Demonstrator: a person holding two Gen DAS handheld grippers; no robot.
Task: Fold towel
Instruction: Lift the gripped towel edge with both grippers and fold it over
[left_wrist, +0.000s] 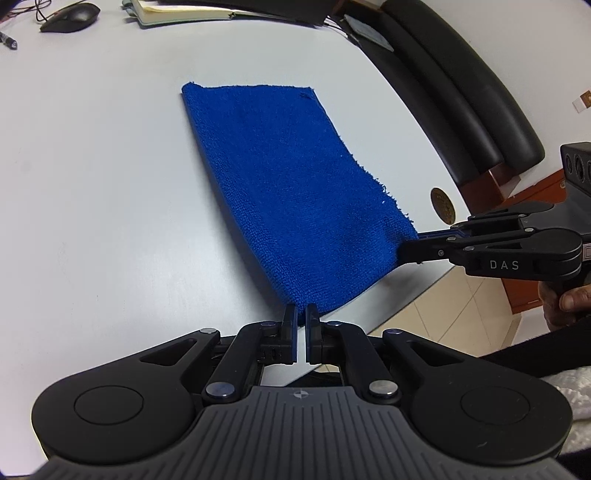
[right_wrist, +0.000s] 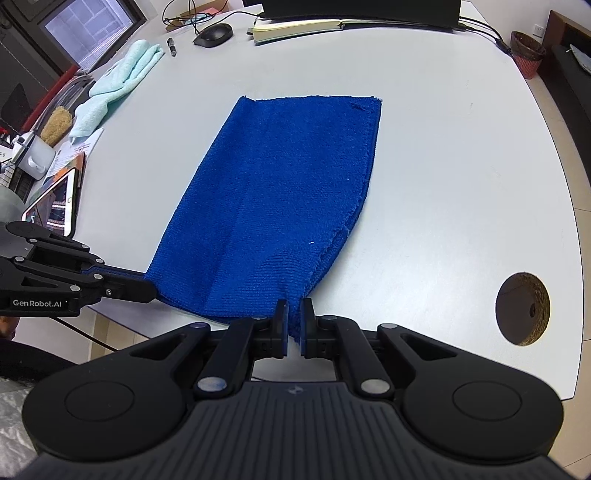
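A blue towel (left_wrist: 288, 192) (right_wrist: 280, 199) lies on the white table, folded into a long strip that runs away from the near edge. My left gripper (left_wrist: 301, 314) (right_wrist: 149, 286) is shut on the strip's near left corner. At the near right corner my right gripper (right_wrist: 294, 308) (left_wrist: 404, 253) is shut on the cloth, which bunches between its fingers. The near end is slightly lifted at the table's front edge. Its far end lies flat.
At the back are a black mouse (right_wrist: 213, 34), an open notebook (right_wrist: 295, 26) and a pen (right_wrist: 171, 46). On the left lie a light green towel (right_wrist: 118, 79) and a tablet (right_wrist: 55, 206). A round cable hole (right_wrist: 522, 308) is at the right. A black sofa (left_wrist: 454, 85) stands beyond the table.
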